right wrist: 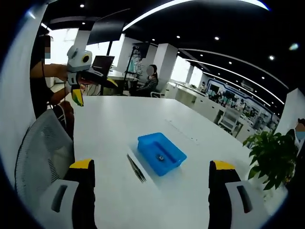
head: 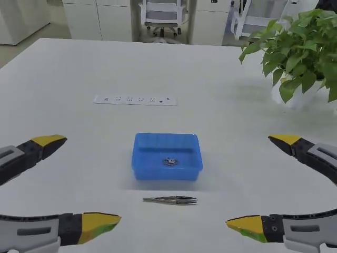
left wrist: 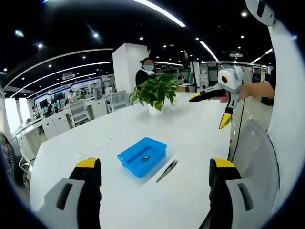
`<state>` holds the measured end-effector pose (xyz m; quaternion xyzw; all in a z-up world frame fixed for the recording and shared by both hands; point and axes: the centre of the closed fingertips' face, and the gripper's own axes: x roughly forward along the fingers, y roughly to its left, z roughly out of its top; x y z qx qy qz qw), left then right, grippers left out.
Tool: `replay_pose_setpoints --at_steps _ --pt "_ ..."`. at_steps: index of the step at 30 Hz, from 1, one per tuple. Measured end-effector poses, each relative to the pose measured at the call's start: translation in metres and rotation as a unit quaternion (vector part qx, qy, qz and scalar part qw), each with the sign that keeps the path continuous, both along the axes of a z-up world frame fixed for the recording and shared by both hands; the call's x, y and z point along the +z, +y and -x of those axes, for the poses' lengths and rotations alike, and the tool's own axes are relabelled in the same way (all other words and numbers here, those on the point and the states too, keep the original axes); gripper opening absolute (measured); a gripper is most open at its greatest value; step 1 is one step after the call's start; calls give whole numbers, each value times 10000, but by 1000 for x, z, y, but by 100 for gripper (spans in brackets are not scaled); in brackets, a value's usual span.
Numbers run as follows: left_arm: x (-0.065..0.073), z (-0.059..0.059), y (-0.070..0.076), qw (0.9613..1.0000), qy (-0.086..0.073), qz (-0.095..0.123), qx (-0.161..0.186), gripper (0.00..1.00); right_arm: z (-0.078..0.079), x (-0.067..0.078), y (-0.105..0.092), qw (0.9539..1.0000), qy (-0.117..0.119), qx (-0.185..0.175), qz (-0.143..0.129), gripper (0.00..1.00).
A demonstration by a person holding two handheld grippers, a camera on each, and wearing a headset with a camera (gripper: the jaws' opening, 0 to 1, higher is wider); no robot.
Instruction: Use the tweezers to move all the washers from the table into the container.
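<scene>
The left tool (head: 84, 179) and the right tool (head: 253, 181) are hovering with jaws spread. The tweezers (head: 169, 200) are lying between them, the container (head: 141, 158) just beyond.

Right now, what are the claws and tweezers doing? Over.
Left claw open, right claw open, both empty. Tweezers lying on table beside blue container, untouched. Washer in container. Nothing blocking.

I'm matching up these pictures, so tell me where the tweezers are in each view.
Head view: tweezers bottom centre, just below the blue container.
Left gripper view: lower centre, right of the container.
Right gripper view: lower centre, left of the container.
Shared landmark: the blue container.
</scene>
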<state>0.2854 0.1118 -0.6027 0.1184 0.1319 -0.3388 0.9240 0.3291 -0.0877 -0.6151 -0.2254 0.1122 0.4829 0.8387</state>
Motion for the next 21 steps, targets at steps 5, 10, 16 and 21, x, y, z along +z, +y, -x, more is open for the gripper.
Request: replay_pose_setpoints --at_steps 5,10,16,21 --pt "1 2 2 9999 3 -156 57 100 4 6 -2 9999 -10 -75 -98 100" --pt "2 3 1 9999 6 -158 52 100 5 6 -2 10000 -18 -49 -70 100" --pt "0 4 0 9998 51 -166 51 100 5 6 -2 10000 0 -79 -52 100" --pt "-1 6 1 9997 87 -212 40 100 6 4 -3 10000 30 -64 17 100"
